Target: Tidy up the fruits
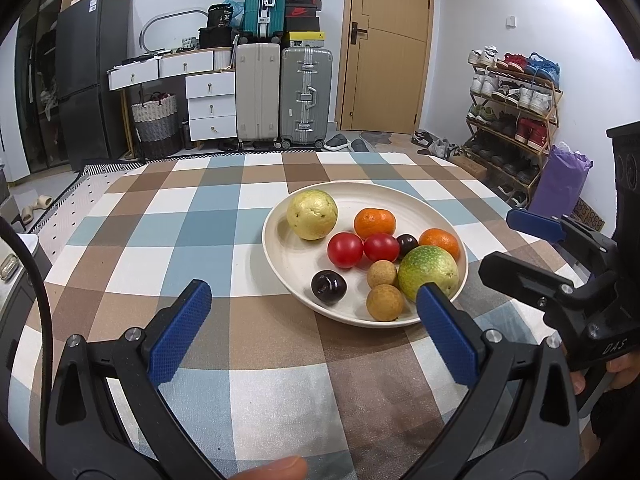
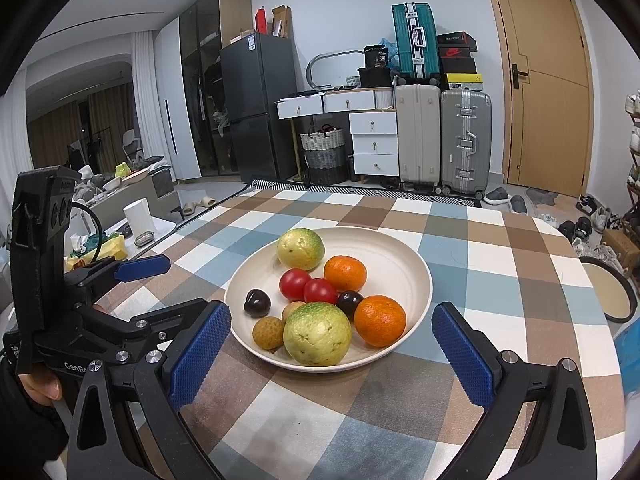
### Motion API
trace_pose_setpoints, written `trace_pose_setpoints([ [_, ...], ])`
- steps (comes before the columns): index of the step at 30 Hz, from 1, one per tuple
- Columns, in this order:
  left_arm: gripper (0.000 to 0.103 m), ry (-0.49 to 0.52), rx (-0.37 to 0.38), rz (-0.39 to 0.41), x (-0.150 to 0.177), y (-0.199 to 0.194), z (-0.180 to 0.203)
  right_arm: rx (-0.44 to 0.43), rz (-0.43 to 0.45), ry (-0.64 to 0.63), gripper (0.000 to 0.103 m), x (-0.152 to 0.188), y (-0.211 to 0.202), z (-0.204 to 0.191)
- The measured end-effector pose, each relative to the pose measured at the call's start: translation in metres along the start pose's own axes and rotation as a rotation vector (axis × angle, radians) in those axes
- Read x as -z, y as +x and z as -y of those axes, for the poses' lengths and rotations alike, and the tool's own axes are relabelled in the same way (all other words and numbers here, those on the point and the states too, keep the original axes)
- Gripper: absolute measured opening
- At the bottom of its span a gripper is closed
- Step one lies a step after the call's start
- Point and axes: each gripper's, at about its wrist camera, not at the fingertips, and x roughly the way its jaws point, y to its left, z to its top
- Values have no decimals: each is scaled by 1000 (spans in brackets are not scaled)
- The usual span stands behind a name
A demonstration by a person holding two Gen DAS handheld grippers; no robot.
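A cream plate point(image 1: 280, 256) point(image 2: 404, 256) on the checked tablecloth holds two yellow-green guavas point(image 1: 312, 215) point(image 2: 317, 333), two oranges point(image 1: 375, 223) point(image 2: 379, 320), two red tomatoes point(image 1: 345, 250) point(image 2: 295, 284), two dark plums point(image 1: 329, 287) point(image 2: 257, 303) and two brown longans point(image 1: 385, 302) point(image 2: 269, 333). My left gripper point(image 1: 316, 316) is open and empty, just short of the plate's near rim. My right gripper point(image 2: 332, 340) is open and empty, its fingers either side of the plate's near edge. Each gripper shows in the other's view, the right one point(image 1: 516, 248) beside the plate and the left one point(image 2: 160, 288) at the plate's left.
The checked table point(image 1: 224, 216) point(image 2: 500, 264) runs to a far edge, with suitcases point(image 1: 280, 96), a white drawer unit point(image 1: 210, 104) and a door point(image 1: 384, 48) behind. A shoe rack point(image 1: 516, 120) stands right. A round dark-rimmed object point(image 2: 612, 292) sits off the table's right edge.
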Motion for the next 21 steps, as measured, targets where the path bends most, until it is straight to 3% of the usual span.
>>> trace_pose_setpoints([
  [21, 102, 19, 4, 1, -1, 1, 5, 4, -7, -20, 103, 2, -1, -3],
])
